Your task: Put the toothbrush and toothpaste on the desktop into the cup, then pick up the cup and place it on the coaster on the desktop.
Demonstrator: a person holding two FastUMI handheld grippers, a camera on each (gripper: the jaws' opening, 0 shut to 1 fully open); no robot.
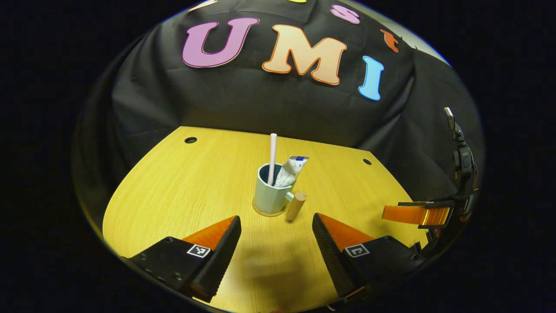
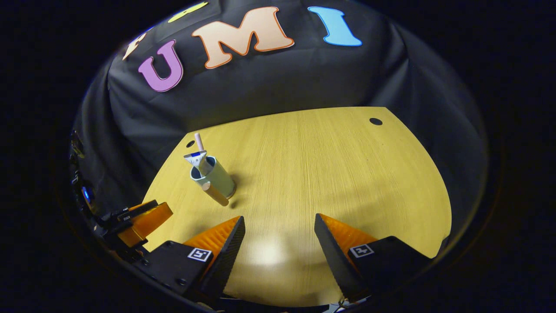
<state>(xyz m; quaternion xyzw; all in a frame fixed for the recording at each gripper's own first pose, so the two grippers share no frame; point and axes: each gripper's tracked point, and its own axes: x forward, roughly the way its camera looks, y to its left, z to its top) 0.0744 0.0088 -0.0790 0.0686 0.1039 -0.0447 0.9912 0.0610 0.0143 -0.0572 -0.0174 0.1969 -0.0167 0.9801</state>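
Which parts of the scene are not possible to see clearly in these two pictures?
- Toothbrush head: left gripper view, hidden inside the cup.
- Toothpaste lower part: same view, behind the cup wall.
- Coaster: only a thin rim shows under the cup.
- Print on the toothpaste: right gripper view, too small.
- Other tool: left gripper view, cut off by the edge.

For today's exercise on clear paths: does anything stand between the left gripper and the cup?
Nothing visible does. In the left gripper view, bare desktop lies between the open left gripper and the cup, which holds the toothbrush and toothpaste and already sits on the coaster.
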